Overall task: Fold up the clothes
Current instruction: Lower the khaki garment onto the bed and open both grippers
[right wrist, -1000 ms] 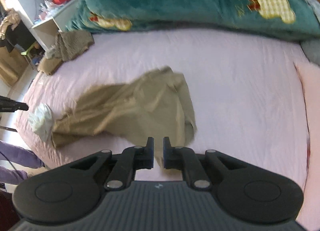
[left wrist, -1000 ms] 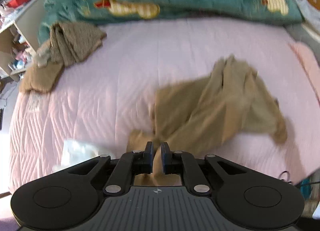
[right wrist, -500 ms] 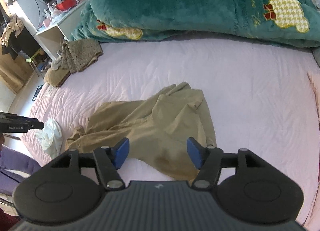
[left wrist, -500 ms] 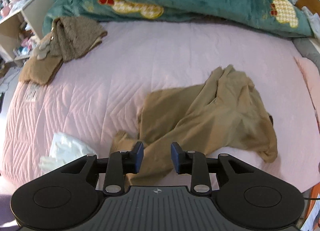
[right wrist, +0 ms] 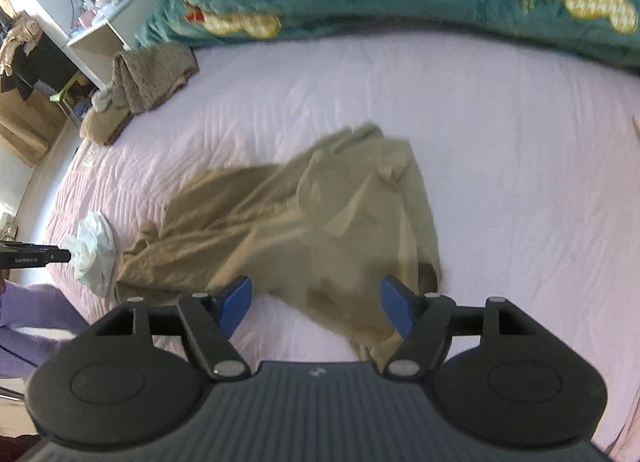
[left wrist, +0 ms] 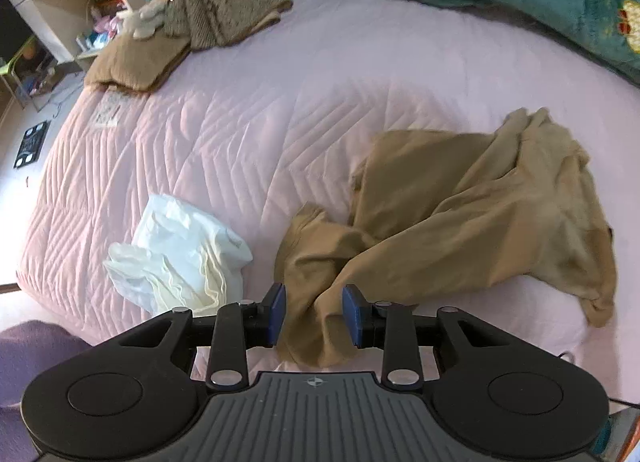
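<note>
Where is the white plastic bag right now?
The white bag lies crumpled near the bed's front-left edge in the left wrist view, just left of the tan garment. The right wrist view shows it at the far left.

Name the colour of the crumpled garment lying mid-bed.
Tan garment; clearest in the left wrist view.

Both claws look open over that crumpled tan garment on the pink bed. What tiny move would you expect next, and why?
Probably the left gripper closing on the narrow bunched end of the tan garment that sits between its open fingers. The right gripper is open too, with the garment's near edge between its fingers, so it would likely pinch as well. The cloth lies crumpled on the pink bed, and needs spreading flat before folding.
</note>
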Demonstrator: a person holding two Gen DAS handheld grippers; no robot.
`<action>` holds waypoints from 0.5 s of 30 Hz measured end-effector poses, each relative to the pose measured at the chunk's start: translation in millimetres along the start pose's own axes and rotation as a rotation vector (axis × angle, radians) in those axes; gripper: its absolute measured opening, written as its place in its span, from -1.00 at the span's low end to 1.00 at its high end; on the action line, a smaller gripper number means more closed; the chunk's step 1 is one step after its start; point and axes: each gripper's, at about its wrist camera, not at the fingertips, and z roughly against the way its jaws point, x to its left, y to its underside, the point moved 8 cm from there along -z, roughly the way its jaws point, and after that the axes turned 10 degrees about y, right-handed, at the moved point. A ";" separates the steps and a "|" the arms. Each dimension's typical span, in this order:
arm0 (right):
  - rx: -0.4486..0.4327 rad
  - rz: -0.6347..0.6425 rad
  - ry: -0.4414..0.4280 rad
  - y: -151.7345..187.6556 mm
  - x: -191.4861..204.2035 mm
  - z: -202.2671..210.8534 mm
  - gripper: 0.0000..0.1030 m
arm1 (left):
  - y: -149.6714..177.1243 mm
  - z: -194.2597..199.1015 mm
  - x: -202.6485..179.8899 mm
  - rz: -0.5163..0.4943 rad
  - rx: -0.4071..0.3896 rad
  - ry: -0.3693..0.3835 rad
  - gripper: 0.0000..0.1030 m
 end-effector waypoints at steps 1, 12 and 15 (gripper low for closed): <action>0.013 0.007 -0.001 2.7 0.0 -4.4 0.40 | 0.8 -6.8 2.1 0.005 0.009 -0.004 -0.34; 0.013 0.004 0.016 -1.0 -6.7 -7.5 0.47 | 3.6 -25.9 -5.9 0.008 0.031 0.016 -0.33; 0.008 0.012 0.032 -4.4 -12.1 -20.3 0.58 | 9.7 -35.4 -8.0 0.000 0.051 0.021 -0.33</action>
